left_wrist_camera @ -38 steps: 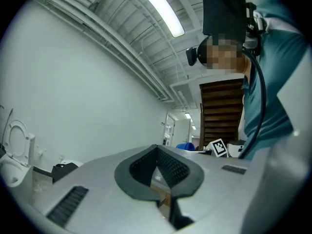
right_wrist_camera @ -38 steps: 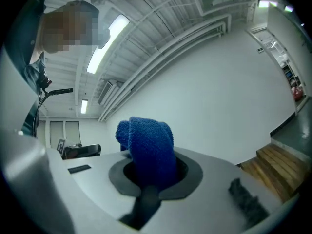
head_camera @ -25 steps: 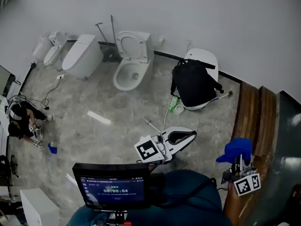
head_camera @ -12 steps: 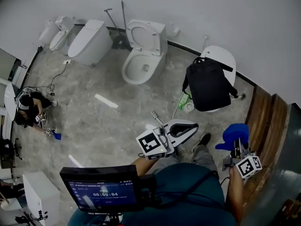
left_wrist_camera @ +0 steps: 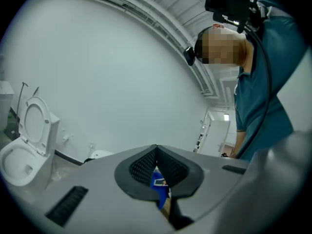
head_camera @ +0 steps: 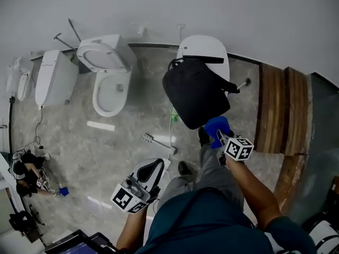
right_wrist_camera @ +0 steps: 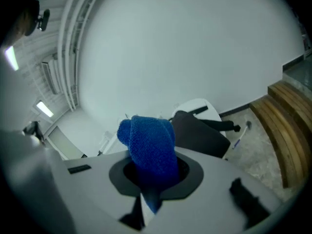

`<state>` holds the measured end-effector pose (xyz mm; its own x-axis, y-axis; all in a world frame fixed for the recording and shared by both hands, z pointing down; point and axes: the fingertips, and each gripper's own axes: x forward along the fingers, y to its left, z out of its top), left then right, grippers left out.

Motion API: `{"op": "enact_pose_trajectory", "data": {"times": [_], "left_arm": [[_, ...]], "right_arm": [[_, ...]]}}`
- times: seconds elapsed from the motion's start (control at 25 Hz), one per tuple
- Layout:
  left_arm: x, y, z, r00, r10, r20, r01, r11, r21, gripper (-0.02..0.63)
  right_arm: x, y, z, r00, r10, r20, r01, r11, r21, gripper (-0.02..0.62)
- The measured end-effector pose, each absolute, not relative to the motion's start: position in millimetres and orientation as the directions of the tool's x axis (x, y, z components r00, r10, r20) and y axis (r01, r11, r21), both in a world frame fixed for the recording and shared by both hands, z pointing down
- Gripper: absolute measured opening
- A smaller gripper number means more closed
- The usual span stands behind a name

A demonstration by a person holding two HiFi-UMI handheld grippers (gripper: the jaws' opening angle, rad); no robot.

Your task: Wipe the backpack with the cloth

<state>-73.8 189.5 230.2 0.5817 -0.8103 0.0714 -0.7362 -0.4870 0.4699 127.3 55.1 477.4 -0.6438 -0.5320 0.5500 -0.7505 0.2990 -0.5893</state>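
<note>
Blue cloth (head_camera: pixel 216 126) is pinched tight in my right tool (head_camera: pixel 219 135), just beside the black backpack (head_camera: pixel 195 97) that lies on a white lid (head_camera: pixel 204 46). My left tool (head_camera: pixel 156 166) is closed on nothing.

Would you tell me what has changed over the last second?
The right gripper carried the blue cloth up to the backpack as the person stepped closer. The left gripper sank to the lower left. The blue cloth stayed clamped, and the backpack stayed put.
</note>
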Motion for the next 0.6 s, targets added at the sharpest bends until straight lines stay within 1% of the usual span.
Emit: {"op": "enact_pose_trajectory", "data": {"times": [0.08, 0.16, 0.28, 0.36, 0.44, 0.48, 0.52, 0.6], "left_arm": [[-73.6, 170.8, 250.1, 0.562, -0.819, 0.116, -0.748, -0.443, 0.494, 0.006], [-73.4, 158.4, 269.9, 0.540, -0.827, 0.155, -0.757, -0.397, 0.519, 0.006], [-75.3, 144.1, 298.6, 0.521, -0.829, 0.203, -0.762, -0.344, 0.549, 0.006], [-76.4, 142.2, 317.8, 0.519, -0.821, 0.239, -0.761, -0.317, 0.566, 0.006], [-77.8, 141.9, 334.5, 0.516, -0.814, 0.268, -0.763, -0.294, 0.576, 0.006], [-78.9, 141.0, 340.8, 0.515, -0.811, 0.278, -0.763, -0.286, 0.579, 0.006], [-80.1, 139.5, 345.7, 0.514, -0.809, 0.284, -0.762, -0.280, 0.583, 0.006], [-81.2, 134.6, 352.0, 0.521, -0.804, 0.287, -0.756, -0.278, 0.593, 0.006]], "right_arm": [[132.0, 46.5, 546.6, -0.607, -0.469, 0.641, -0.788, 0.253, -0.562, 0.028], [132.3, 55.1, 614.3, -0.571, -0.365, 0.735, -0.821, 0.266, -0.506, 0.028], [119.2, 81.3, 705.2, -0.513, -0.122, 0.850, -0.840, 0.277, -0.467, 0.028], [99.6, 114.5, 751.0, -0.509, 0.084, 0.856, -0.824, 0.239, -0.514, 0.028], [72.1, 149.0, 779.8, -0.533, 0.260, 0.805, -0.785, 0.202, -0.585, 0.028], [57.2, 159.8, 787.6, -0.540, 0.308, 0.783, -0.764, 0.210, -0.610, 0.028], [43.1, 165.5, 792.7, -0.538, 0.331, 0.775, -0.745, 0.242, -0.621, 0.028], [22.7, 165.0, 798.9, -0.525, 0.322, 0.788, -0.728, 0.309, -0.612, 0.028]]}}
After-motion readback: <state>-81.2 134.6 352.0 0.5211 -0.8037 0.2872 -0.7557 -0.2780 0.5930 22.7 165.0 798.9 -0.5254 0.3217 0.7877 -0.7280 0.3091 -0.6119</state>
